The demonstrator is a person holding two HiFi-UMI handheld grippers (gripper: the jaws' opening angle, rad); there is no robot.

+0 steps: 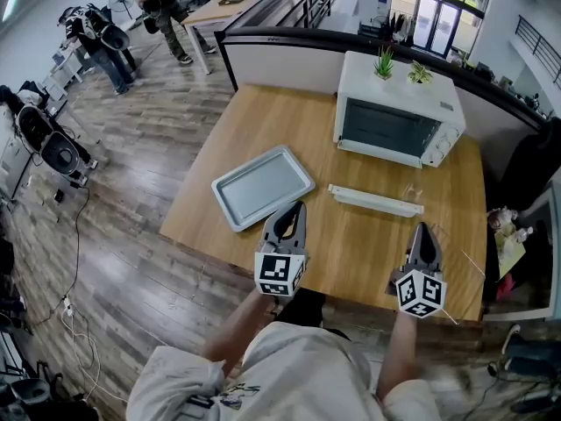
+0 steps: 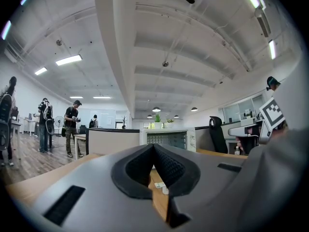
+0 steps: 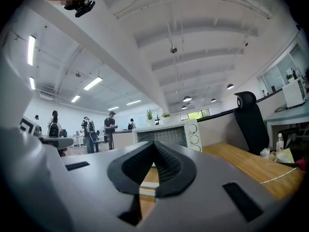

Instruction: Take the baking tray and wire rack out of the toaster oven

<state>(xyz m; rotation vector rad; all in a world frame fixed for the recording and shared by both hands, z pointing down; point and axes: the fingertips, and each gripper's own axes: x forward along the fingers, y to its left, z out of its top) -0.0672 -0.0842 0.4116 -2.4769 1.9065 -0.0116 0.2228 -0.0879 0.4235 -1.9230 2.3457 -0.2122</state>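
The baking tray (image 1: 263, 185) lies flat and empty on the table (image 1: 351, 253), left of the toaster oven (image 1: 399, 112) and well apart from it. That spot likely keeps it clear of the oven's front while the rest of the job is dealt with. The oven stands toward the far right of the table with two small potted plants (image 1: 384, 62) on its roof. Its door (image 1: 390, 128) looks closed, the dark window facing the person. Between the oven and the grippers a long white bar (image 1: 375, 200) lies on the table, roughly parallel to the oven's front; I cannot tell what it is. No wire rack shows plainly, either on the table or through the window, so I judge that half of the task unsettled. The left gripper (image 1: 296, 207) hovers over the near part of the table close to the tray's near edge. Its jaws are pressed together with nothing between them. The right gripper (image 1: 423, 228) is held level on the other side, pointing toward the oven, jaws likewise together and empty. Each gripper view shows the pads meeting, with only table and oven beyond. Held low, closed and back from the oven, both read as a pause between steps rather than a reach, and either would have to open before taking hold of anything.
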